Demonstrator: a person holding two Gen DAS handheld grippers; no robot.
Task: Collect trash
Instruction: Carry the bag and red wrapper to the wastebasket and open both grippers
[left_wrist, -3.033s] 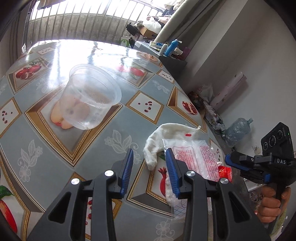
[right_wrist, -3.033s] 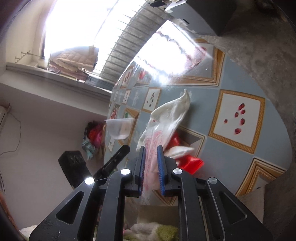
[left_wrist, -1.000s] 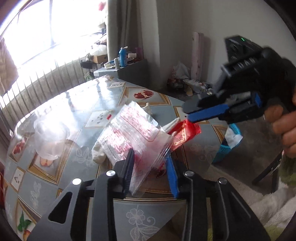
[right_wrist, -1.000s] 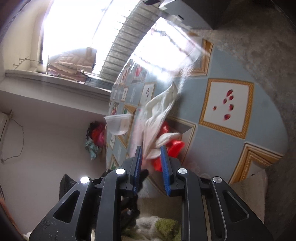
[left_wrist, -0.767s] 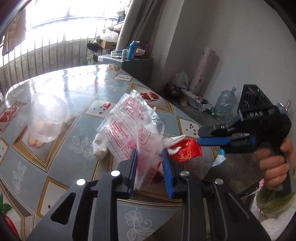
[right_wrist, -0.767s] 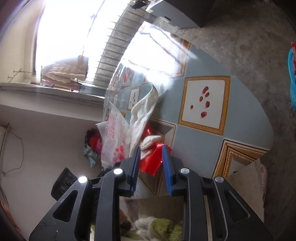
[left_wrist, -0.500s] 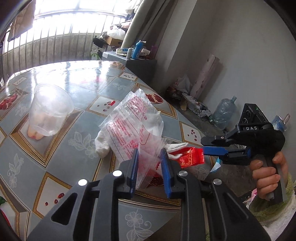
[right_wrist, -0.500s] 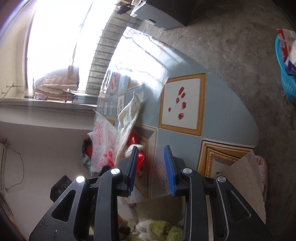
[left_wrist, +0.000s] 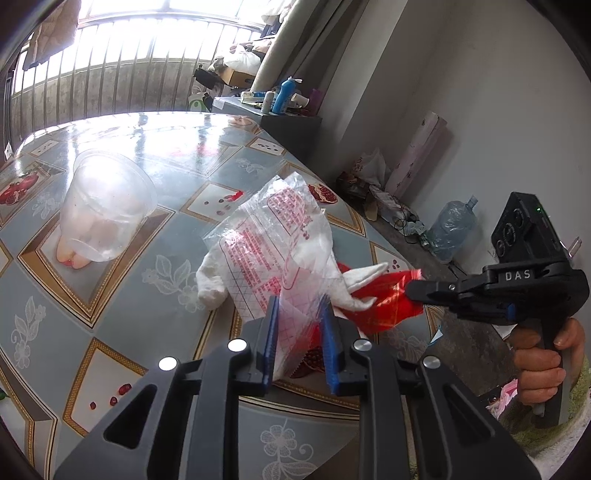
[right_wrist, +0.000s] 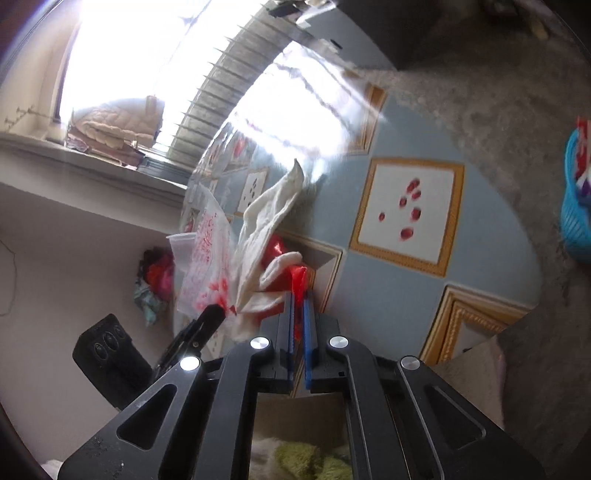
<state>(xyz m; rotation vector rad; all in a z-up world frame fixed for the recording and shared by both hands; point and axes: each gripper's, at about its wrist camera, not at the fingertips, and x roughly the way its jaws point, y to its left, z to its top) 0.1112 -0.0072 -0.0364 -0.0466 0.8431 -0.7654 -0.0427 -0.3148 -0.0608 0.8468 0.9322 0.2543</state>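
left tool (left_wrist: 298, 334): pinching clear bag (left_wrist: 271, 240)
right tool (right_wrist: 298, 301): jaws just closed, pinching red wrapper (left_wrist: 384, 304)
left: cup (left_wrist: 105, 210), cloth (left_wrist: 334, 273) on tabletop (left_wrist: 166, 155); nothing binned

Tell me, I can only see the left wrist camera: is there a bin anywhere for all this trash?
Observer: Yes. The right wrist view shows a blue plastic basket on the grey floor, past the edge of the blue patterned table. Something red and white pokes out of it.
Operator: Did the right gripper really catch the shiny red wrapper? From here I only see its black tip.
Observer: Yes. From its own camera, the blue pads have just closed nearly together, and the wrapper's edge sticks up between them.
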